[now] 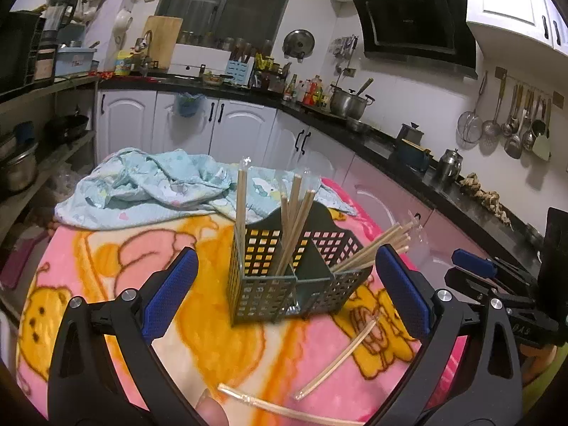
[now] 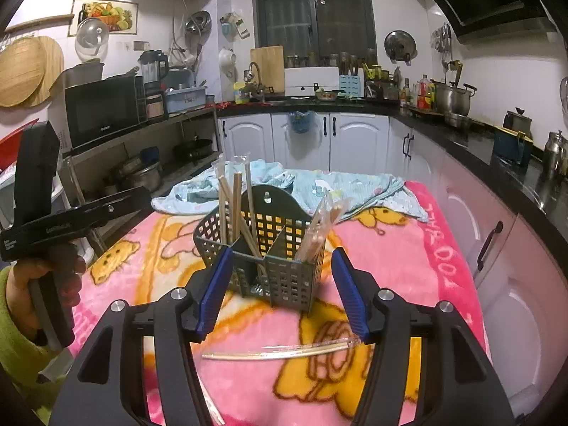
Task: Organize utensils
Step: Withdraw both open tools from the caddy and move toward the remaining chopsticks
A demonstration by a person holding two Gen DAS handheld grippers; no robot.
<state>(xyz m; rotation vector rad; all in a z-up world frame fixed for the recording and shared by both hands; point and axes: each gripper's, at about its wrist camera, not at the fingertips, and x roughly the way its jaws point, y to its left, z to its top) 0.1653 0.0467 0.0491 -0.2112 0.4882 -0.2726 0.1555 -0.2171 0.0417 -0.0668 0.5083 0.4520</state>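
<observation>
A dark green perforated utensil holder stands on the pink cartoon blanket. Several wooden chopsticks stand in one compartment; more wrapped chopsticks lean out of another. Two wrapped chopstick pairs lie on the blanket, one in front of the holder and one nearer the left gripper. My left gripper is open and empty, just before the holder. My right gripper is open and empty, just before the holder. The right gripper's body shows in the left view.
A crumpled light-blue cloth lies on the blanket behind the holder. White cabinets and a black counter with pots and bottles run behind and to the right. Shelves with a microwave stand left.
</observation>
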